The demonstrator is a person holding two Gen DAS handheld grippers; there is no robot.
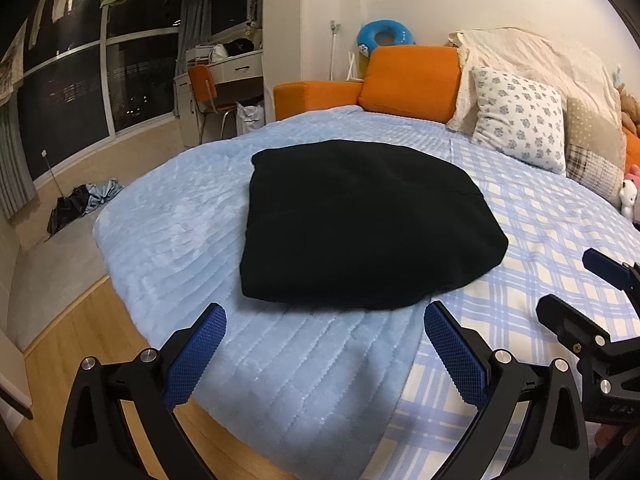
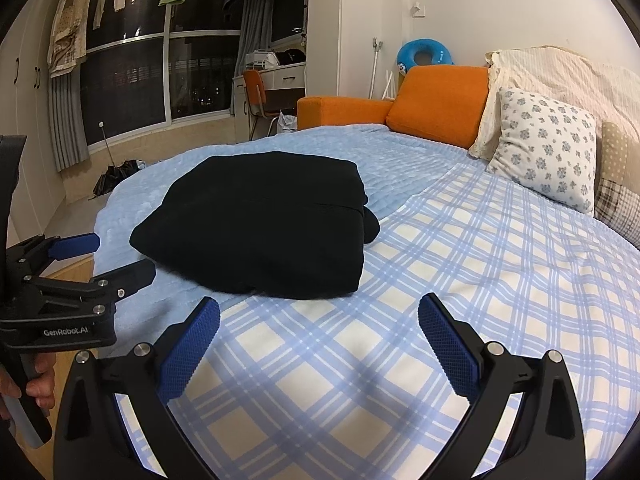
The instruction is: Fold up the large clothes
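A black garment (image 1: pixel 364 224) lies folded into a thick rectangular bundle on the bed, partly on a light blue fleece blanket (image 1: pixel 192 232) and partly on a blue checked sheet (image 1: pixel 552 216). My left gripper (image 1: pixel 324 320) hovers open just short of the bundle's near edge, nothing between its blue pads. The right gripper (image 1: pixel 576 284) shows at the right edge of that view, also open. In the right wrist view the garment (image 2: pixel 260 224) sits ahead and to the left. My right gripper (image 2: pixel 318 312) is open over the checked sheet (image 2: pixel 460 264), and the left gripper (image 2: pixel 120 256) is at the left, held by a hand.
An orange sofa cushion (image 1: pixel 412 80), a floral pillow (image 1: pixel 520 116) and cream bedding (image 1: pixel 540 56) line the head of the bed. Soft toys (image 1: pixel 630 196) sit at the far right. Wooden floor (image 1: pixel 72 340) lies left of the bed, with dark clothes (image 1: pixel 76 208) by the window.
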